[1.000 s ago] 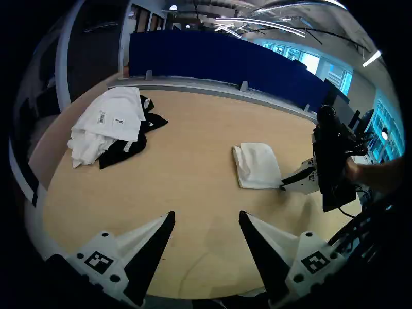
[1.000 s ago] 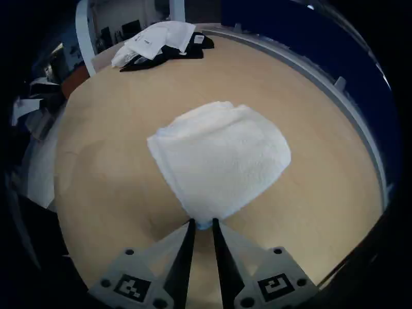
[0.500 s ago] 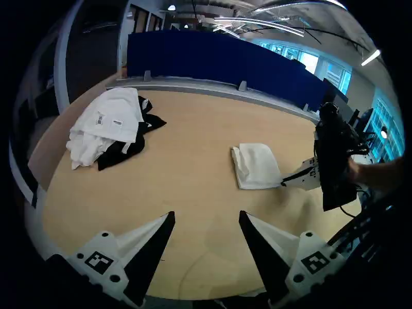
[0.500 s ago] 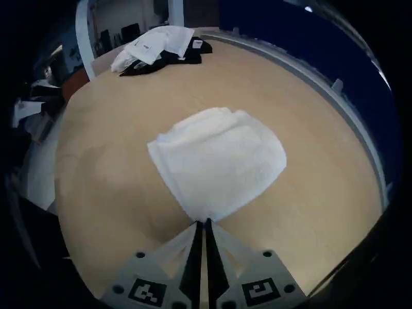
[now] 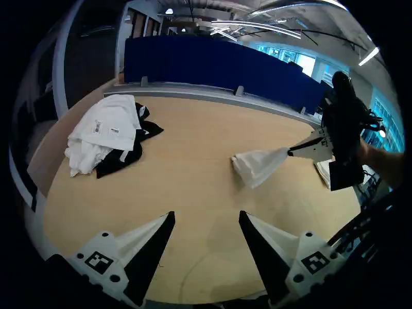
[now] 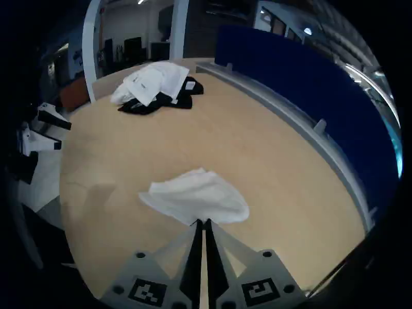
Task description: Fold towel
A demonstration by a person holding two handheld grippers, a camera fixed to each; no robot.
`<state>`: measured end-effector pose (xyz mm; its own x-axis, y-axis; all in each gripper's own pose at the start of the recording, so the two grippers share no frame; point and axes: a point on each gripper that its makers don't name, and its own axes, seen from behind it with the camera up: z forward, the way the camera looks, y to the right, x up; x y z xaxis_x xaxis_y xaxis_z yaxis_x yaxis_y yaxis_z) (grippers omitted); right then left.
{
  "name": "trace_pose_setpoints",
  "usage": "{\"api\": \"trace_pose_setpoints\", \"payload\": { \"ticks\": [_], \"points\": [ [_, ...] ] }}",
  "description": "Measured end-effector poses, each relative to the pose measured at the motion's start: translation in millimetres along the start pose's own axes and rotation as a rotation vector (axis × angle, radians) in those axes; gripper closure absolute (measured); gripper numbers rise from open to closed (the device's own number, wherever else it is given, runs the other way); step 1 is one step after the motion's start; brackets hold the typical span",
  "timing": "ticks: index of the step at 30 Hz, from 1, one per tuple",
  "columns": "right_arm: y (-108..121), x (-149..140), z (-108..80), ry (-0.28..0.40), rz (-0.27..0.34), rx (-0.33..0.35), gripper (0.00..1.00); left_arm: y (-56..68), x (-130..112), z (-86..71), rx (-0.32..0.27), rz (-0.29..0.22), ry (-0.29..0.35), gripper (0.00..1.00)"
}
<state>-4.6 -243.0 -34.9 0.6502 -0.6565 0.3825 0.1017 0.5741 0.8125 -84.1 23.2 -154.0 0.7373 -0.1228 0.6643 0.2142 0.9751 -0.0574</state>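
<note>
Towel (image 5: 257, 164), white and loosely folded, right of centre on the pale wooden counter (image 5: 185, 154) in the left gripper view, with one corner held up off the surface and the rest sloping down to lie on it. The right gripper (image 5: 291, 150), seen there at the right with a person's hand (image 5: 373, 160) behind it, has its jaws closed on that raised corner. In the right gripper view the right gripper (image 6: 201, 222) shows its jaws pressed together to a thin slit with the near tip of the cloth caught between them, and the towel (image 6: 198, 198) spreads away from the jaws as a rumpled, roughly triangular mass resting on the counter (image 6: 268, 149). The left gripper (image 5: 206, 213) hangs over the near edge of the counter, its jaws spread wide and holding nothing, well apart from the towel. A pile of white and black garments (image 5: 105, 134) lies at the far left of the counter in the left gripper view, well apart from the towel; the same pile (image 6: 154, 88) appears at the far end in the right gripper view. A blue partition (image 5: 216, 59) stands along the far edge of the counter, behind a grey rail (image 5: 206, 92). Ceiling strip lights (image 5: 257, 23) and windows (image 5: 309, 62) show above and beyond it at the upper right.
</note>
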Motion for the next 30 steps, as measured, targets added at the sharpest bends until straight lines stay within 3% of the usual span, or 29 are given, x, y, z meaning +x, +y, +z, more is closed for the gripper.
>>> {"api": "trace_pose_setpoints", "payload": {
  "ticks": [9,15,30],
  "points": [
    [26.1,54.5,-42.0,0.081,-0.032,-0.042,0.96,7.7,9.6,-1.0,-0.015,0.009,0.020,0.08],
    [38.7,58.8,-56.8,0.090,-0.033,-0.070,0.96,13.4,13.6,0.8,-0.026,0.010,0.028,0.08],
    [76.6,47.7,-80.7,0.104,0.039,-0.134,0.96,21.3,15.9,1.2,-0.041,0.011,0.028,0.08]
  ]
}}
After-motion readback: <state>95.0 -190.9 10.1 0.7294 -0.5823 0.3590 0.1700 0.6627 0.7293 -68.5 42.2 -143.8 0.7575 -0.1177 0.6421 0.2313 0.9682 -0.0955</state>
